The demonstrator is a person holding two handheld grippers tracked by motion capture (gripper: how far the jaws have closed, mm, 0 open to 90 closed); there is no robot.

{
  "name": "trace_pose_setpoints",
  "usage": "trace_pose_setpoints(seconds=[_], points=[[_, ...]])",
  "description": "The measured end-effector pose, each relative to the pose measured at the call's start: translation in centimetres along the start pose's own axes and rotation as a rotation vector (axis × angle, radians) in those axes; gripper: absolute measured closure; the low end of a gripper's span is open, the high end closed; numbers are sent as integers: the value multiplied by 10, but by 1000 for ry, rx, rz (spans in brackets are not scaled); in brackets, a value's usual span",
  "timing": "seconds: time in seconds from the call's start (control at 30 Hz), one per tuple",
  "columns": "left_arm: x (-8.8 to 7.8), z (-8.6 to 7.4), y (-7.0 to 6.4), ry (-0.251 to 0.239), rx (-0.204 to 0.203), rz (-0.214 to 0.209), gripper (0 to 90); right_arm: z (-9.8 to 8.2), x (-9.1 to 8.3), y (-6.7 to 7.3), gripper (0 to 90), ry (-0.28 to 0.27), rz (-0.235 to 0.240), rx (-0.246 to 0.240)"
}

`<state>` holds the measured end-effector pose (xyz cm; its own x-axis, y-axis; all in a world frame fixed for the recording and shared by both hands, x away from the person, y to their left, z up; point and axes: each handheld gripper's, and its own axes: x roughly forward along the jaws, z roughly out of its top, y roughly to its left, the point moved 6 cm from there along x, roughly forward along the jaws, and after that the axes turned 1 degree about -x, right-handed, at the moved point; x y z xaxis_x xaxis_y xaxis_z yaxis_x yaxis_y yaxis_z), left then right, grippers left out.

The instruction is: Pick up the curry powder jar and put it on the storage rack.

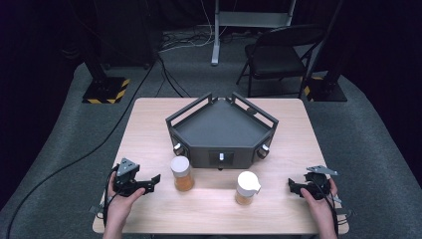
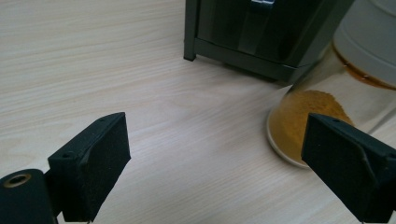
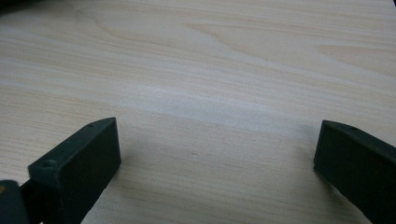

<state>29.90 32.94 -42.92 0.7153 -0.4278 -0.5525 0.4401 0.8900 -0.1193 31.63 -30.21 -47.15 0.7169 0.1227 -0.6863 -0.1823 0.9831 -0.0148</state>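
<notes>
Beside the left tool [image 1: 155, 180], jar [image 1: 182, 173] upright, lid up

Pale matt wood-grain table [image 1: 149, 124], clear glossy jar [image 1: 182, 173], matt dark plastic-looking tray [image 1: 221, 124]

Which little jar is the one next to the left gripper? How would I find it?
Start at the big dark tray in the middle of the wooden table. Just in front of its left corner stands a clear jar of orange powder. Its lid is flat and see-through, while the other jar has a white spouted cap.
</notes>
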Motion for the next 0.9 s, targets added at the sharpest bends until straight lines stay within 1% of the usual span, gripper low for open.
trace_pose_setpoints(seconds=[0.23, 0.47, 0.73, 0.9], points=[[-3, 4, -6, -7, 16, -41, 76, 0, 0, 0, 0, 0, 0, -1], [-5, 9, -14, -10, 49, -66, 76, 0, 0, 0, 0, 0, 1, 0], [-3, 13, -22, -7, 72, -102, 76, 0, 0, 0, 0, 0, 1, 0], [1, 15, -31, -5, 95, -132, 75, 0, 0, 0, 0, 0, 1, 0]])
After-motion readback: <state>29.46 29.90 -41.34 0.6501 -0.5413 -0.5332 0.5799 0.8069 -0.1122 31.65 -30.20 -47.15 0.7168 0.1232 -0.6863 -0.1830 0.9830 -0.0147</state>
